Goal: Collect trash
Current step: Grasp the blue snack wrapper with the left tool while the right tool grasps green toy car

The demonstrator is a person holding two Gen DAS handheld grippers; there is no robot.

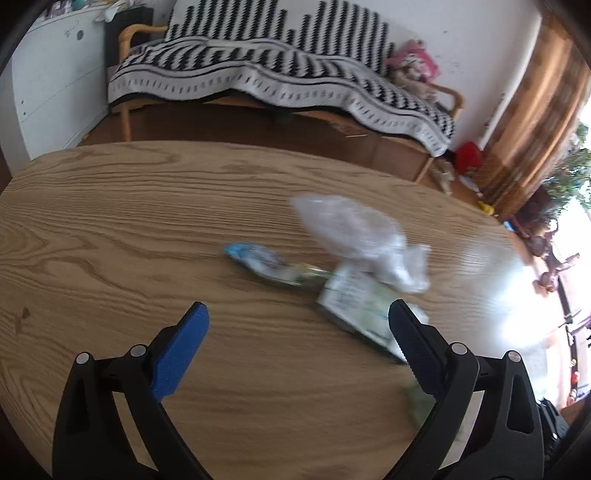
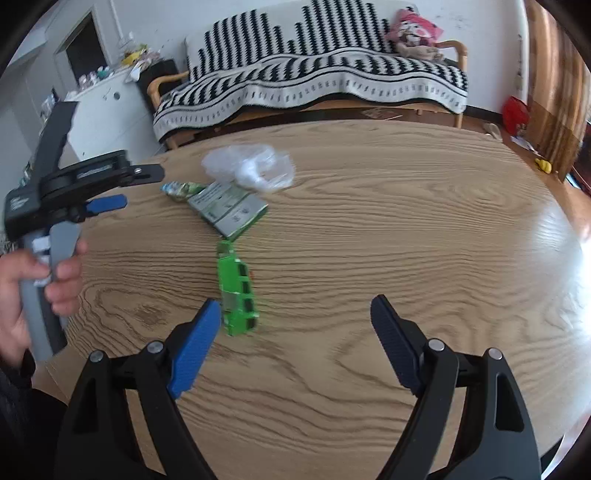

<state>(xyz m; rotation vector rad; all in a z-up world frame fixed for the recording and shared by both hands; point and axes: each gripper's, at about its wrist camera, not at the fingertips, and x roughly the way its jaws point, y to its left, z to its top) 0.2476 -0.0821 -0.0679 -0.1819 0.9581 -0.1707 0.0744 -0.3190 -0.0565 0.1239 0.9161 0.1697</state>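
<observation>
Trash lies on a round wooden table (image 2: 406, 221). A crumpled clear plastic bag (image 2: 249, 168) (image 1: 358, 236) sits at the far side. A small blue-green wrapper (image 2: 181, 190) (image 1: 266, 264) lies beside a flattened green-and-white carton (image 2: 231, 212) (image 1: 358, 306). A bright green flattened box (image 2: 236, 291) lies closest to my right gripper (image 2: 295, 314), which is open and empty, with its left fingertip beside the box. My left gripper (image 1: 297, 317) is open and empty above the table, its right finger over the carton's edge. It also shows in the right wrist view (image 2: 110, 192).
A sofa with a black-and-white striped blanket (image 2: 314, 77) stands behind the table, with a pink plush toy (image 2: 413, 26) on it. A white cabinet (image 2: 107, 114) stands at the left. A red object (image 2: 515, 112) and curtains are at the right.
</observation>
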